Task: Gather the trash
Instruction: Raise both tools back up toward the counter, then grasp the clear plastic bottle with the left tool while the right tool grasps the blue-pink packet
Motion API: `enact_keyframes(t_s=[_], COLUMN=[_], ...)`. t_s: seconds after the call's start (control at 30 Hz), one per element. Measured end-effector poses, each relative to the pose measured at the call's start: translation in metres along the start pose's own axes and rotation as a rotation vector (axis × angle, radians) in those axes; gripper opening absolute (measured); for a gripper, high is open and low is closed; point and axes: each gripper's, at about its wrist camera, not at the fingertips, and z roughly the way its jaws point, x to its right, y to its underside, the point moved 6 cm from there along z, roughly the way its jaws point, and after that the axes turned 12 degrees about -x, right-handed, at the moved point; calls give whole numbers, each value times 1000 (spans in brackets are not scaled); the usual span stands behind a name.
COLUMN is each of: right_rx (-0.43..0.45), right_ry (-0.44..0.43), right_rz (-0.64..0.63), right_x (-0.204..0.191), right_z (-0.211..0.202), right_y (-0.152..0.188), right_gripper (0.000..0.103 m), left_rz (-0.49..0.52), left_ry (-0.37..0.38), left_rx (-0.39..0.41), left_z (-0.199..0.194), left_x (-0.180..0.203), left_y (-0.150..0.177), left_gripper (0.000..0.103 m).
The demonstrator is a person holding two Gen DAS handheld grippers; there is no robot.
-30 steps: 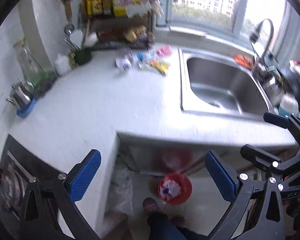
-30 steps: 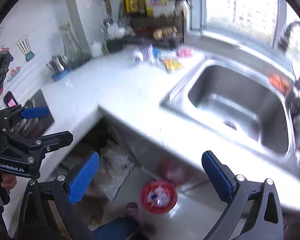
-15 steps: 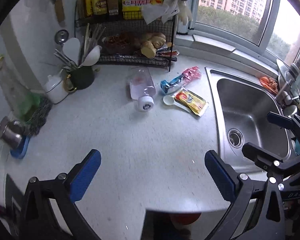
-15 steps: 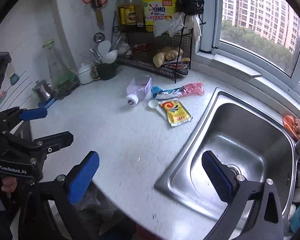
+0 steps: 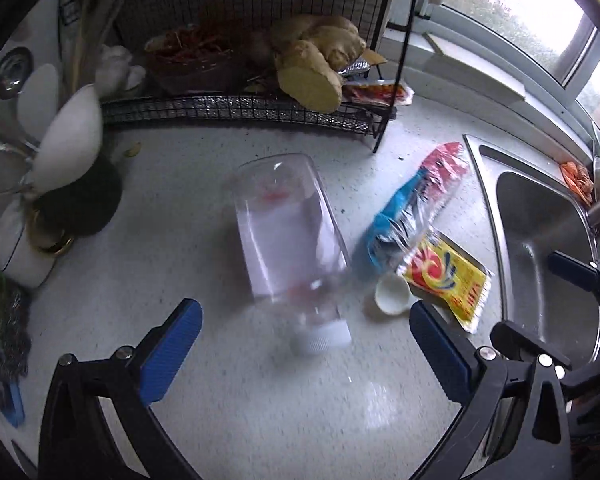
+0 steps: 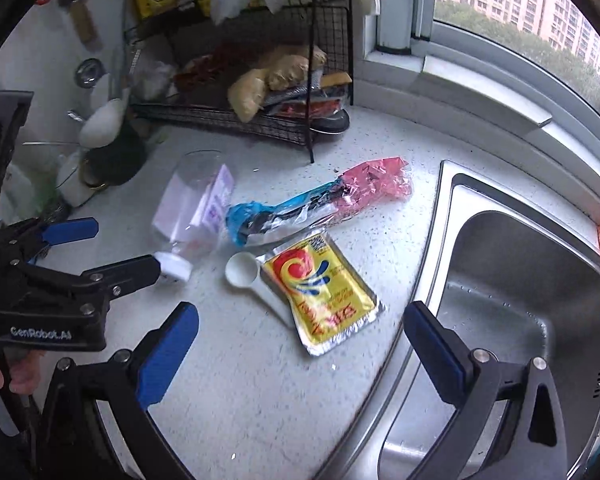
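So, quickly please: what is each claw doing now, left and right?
Left claw: open, holding nothing, facing the bottle.
Right claw: open, holding nothing.

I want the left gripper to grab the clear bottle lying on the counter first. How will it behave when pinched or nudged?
The bottle lies on its side, so a nudge would probably roll it. It looks empty and thin-walled, hence likely light, and may dent under the left gripper. Its smooth plastic could slip.
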Motion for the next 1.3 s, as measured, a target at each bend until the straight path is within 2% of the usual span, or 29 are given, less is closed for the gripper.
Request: enact_keyframes(t_s=[0.13, 0.33, 0.4, 0.47, 0.7, 0.83, 0.93, 1.1, 1.17, 1.23, 1.3], right_rx=[-24, -65, -80, -89, -110, -105, -107, -129, -146, -158, -170], right_ry=[12, 20, 11, 8, -26, -13, -3, 10, 6, -10, -12], right_rz=[18, 45, 61, 69, 86, 12, -69, -187, -211, -216, -224], right_x=[6, 14, 17, 18, 13, -7, -25, -47, -51, -53, -55], right_z=[9, 20, 23, 27, 37, 43, 51, 67, 73, 80, 87], right_y=[-12, -25, -28, -32, -52, -64, -70, -75, -76, -77, -78], right_gripper=[102, 102, 102, 102, 102, 102, 101, 82, 68, 66, 57], left_rz=[3, -14, -11, -10, 30, 17, 9, -14, -13, -13, -10], left_ry=[-22, 14, 26, 50, 48, 57, 26, 36, 31, 31, 40], left_rx=[-25, -54, -64, -74, -71, -62, -60, -72, -71, -68, -66], left_z=[15, 36, 41, 44, 40, 30, 26, 27, 26, 24, 23], left_x=[-8, -19, -21, -24, -24, -33, -42, -62, -64, -67, -67], left_y=[-18, -40, -43, -47, -45, -33, -26, -13, -9, -5, -1], left_gripper=[103, 103, 88, 77, 75, 74, 74, 73, 73, 73, 73])
